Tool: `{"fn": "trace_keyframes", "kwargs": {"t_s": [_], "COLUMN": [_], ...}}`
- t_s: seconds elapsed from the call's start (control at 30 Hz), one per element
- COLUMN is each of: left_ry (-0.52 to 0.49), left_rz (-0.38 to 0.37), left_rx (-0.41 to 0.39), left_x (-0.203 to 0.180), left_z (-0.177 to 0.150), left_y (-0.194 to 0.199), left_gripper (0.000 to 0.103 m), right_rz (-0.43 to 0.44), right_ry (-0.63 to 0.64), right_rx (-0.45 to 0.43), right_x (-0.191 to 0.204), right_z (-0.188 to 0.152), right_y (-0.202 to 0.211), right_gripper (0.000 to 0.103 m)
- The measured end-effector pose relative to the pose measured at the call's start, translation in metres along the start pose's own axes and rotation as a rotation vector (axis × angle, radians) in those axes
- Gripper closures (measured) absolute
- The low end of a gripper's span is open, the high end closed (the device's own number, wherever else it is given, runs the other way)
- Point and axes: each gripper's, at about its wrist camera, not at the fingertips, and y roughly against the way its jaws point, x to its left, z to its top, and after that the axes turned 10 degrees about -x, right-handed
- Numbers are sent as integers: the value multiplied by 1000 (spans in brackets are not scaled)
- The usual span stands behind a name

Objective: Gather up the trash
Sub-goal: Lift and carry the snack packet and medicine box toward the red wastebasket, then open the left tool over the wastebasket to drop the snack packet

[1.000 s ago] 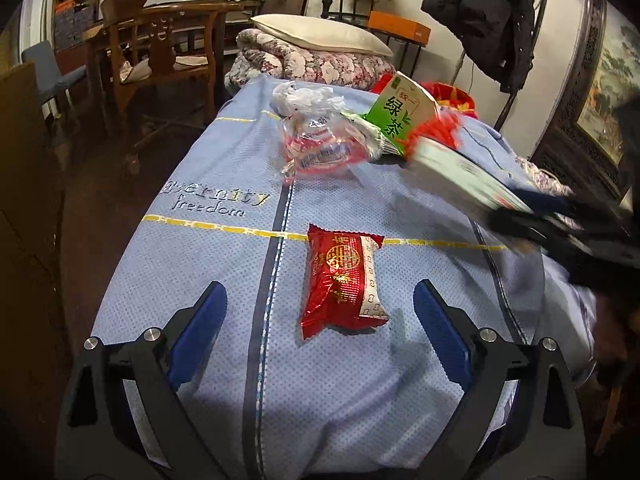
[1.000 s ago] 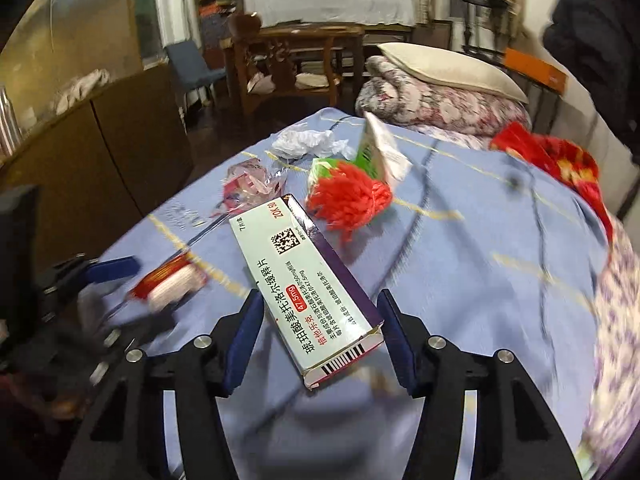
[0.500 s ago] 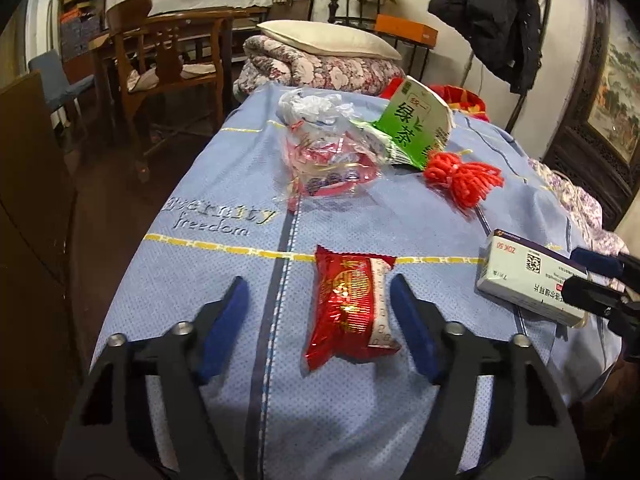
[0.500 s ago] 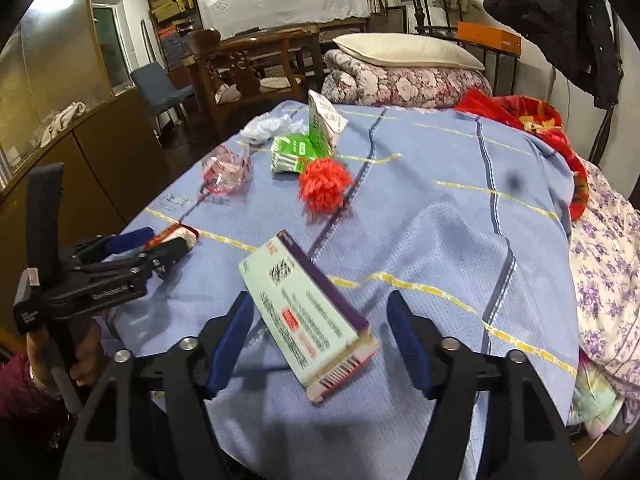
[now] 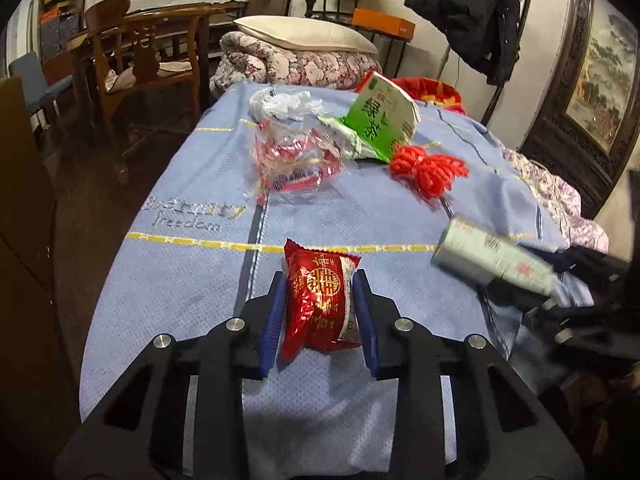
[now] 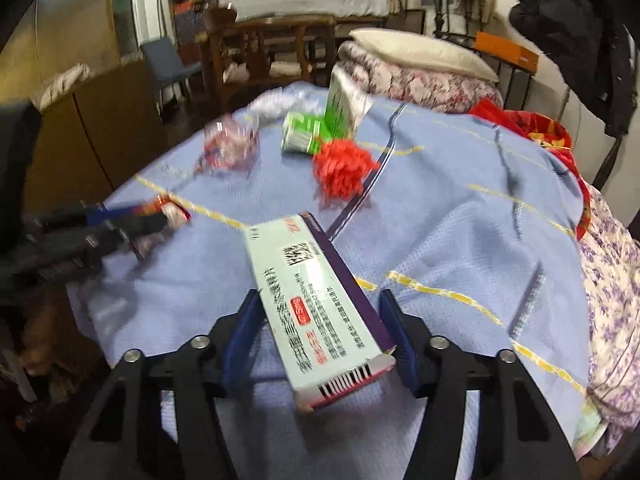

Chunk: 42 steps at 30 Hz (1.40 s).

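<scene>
My left gripper (image 5: 319, 286) is shut on a red snack packet (image 5: 318, 298) lying near the front of the blue cloth (image 5: 180, 280). My right gripper (image 6: 320, 312) is shut on a white and purple medicine box (image 6: 320, 312), held above the cloth; the box also shows blurred at the right of the left wrist view (image 5: 492, 258). Farther back lie a clear red-printed wrapper (image 5: 296, 160), a green tea carton (image 5: 380, 120), a red yarn tassel (image 5: 426, 168) and crumpled white plastic (image 5: 284, 106). The left gripper shows at the left of the right wrist view (image 6: 132, 220).
Folded floral quilts and a pillow (image 5: 304, 52) lie beyond the cloth. A wooden chair (image 5: 140, 52) stands at the back left. A dark cabinet (image 6: 100, 128) runs along the left. A black jacket (image 5: 472, 16) hangs at the back right.
My left gripper has closed its fingers onto the red snack packet. My right gripper has carried the medicine box down and to the right edge of the cloth.
</scene>
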Motion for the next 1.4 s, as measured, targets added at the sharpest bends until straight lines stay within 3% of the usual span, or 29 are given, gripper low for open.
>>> {"fn": "trace_keyframes", "kwargs": {"t_s": [0.3, 0.4, 0.63, 1.1, 1.4], "left_ry": [-21, 12, -13, -146, -219], "left_rz": [36, 9, -17, -188, -342], "left_rx": [-10, -19, -100, -198, -167], "left_x": [-7, -8, -31, -153, -243], "left_z": [-4, 0, 17, 20, -1], "left_y": [-5, 8, 58, 130, 160], "left_gripper": [69, 69, 69, 69, 69], "right_rz": [-31, -26, -25, -88, -154], "right_ry": [-101, -141, -170, -242, -279], "right_rx": [-98, -130, -186, -329, -452], "right_x": [-20, -28, -37, -76, -105], "right_z": [8, 7, 1, -45, -105], "right_y": [64, 84, 126, 242, 322], "right_gripper": [46, 46, 46, 46, 46]}}
